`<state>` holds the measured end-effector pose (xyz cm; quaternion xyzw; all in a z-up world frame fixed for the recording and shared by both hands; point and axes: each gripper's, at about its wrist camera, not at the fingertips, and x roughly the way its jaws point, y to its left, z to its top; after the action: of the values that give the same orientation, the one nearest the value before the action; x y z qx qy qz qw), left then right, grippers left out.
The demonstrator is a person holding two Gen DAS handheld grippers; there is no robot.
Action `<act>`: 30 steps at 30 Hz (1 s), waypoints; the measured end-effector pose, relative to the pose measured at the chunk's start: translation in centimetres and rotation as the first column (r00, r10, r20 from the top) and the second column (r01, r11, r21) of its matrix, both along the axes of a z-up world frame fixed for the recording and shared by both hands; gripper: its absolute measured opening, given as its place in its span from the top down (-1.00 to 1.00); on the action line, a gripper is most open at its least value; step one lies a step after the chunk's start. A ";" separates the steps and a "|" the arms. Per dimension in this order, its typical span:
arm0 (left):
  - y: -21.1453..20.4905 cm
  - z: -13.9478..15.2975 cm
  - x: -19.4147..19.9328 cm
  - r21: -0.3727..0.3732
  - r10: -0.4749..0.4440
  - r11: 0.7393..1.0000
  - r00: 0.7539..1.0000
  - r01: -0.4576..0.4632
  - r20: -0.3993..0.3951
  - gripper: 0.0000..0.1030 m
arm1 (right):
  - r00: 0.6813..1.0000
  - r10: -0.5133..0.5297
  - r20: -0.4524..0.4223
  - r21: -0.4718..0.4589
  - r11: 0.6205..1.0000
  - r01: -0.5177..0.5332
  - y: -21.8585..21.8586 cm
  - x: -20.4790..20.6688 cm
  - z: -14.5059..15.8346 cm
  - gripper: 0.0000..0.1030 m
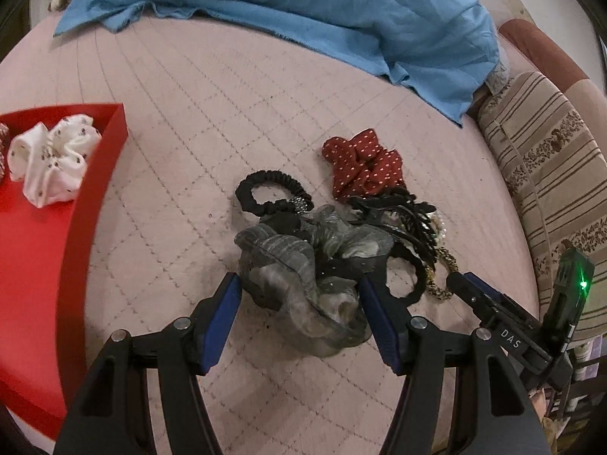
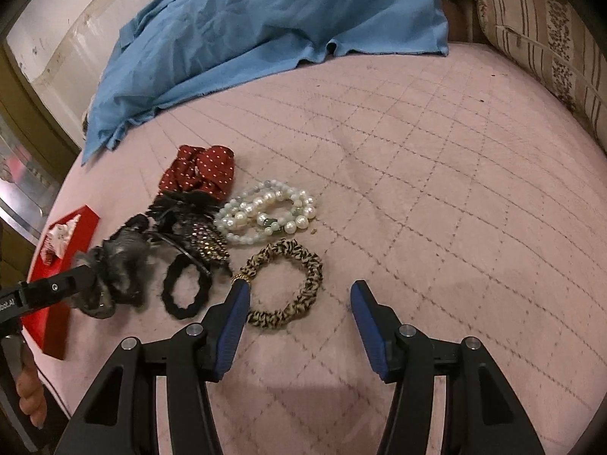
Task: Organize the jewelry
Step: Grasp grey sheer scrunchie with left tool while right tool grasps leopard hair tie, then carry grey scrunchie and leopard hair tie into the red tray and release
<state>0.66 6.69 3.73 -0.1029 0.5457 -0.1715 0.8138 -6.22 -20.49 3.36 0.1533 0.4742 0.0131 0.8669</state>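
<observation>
A grey sheer scrunchie [image 1: 303, 265] lies on the pink quilted bed cover [image 1: 189, 113]. My left gripper [image 1: 299, 290] stands open astride it, one blue pad at each side. Behind it lie a black hair tie [image 1: 269, 191], a red dotted scrunchie [image 1: 364, 168] and a tangle of black clips [image 1: 402, 220]. My right gripper [image 2: 299, 294] is open over a leopard-print scrunchie [image 2: 288, 284], whose left part is hidden behind the left finger. Pearl bracelets [image 2: 269, 212] and a studded black clip [image 2: 205, 244] lie beyond. A red tray [image 1: 114, 132] at left holds a white floral scrunchie [image 1: 49, 159].
A crumpled blue cloth [image 1: 303, 11] covers the far side of the bed. A striped pillow [image 1: 550, 189] lines the right edge. A second black hair tie [image 2: 186, 292] lies left of the leopard one. A hand [image 2: 30, 394] shows at the lower left of the right wrist view.
</observation>
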 end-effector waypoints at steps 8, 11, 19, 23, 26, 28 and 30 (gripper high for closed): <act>0.0 -1.4 0.3 -0.013 0.003 1.000 1.000 -0.004 -0.017 -0.23 | 1.000 0.002 0.012 -0.091 0.996 -0.001 1.2 0.9 -0.5 0.12; 0.1 -1.6 0.1 -0.013 0.002 1.000 1.000 -0.002 -0.019 0.26 | 1.000 -0.015 0.011 -0.135 0.991 0.016 1.3 1.0 -0.7 0.57; -0.5 1.9 -2.3 0.017 -0.043 0.999 0.995 0.042 0.094 0.66 | 0.999 -0.026 0.020 -0.079 0.997 0.028 0.5 0.4 -0.2 0.85; 0.1 4.2 -4.2 0.004 -0.053 0.999 0.989 0.053 0.140 0.66 | 0.999 -0.037 0.040 -0.053 0.998 0.039 0.5 -0.7 0.8 0.85; 0.5 5.4 -5.3 -0.004 -0.047 0.999 0.986 0.048 0.162 0.66 | 0.997 -0.044 0.060 -0.036 0.998 0.046 0.5 -1.8 1.9 0.86; 1.0 6.1 -6.1 -0.006 -0.041 0.999 0.984 0.042 0.176 0.65 | 0.996 -0.047 0.072 -0.025 0.999 0.048 0.6 -2.6 2.6 0.85; 1.5 6.7 -6.8 -0.002 -0.030 1.000 0.981 0.031 0.190 0.65 | 0.995 -0.047 0.085 -0.017 0.999 0.048 0.7 -3.4 3.4 0.85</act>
<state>-6.18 8.21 10.46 -0.0799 0.4667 -0.1944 0.8591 -9.62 -19.77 6.72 0.1556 0.4335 -0.0055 0.8876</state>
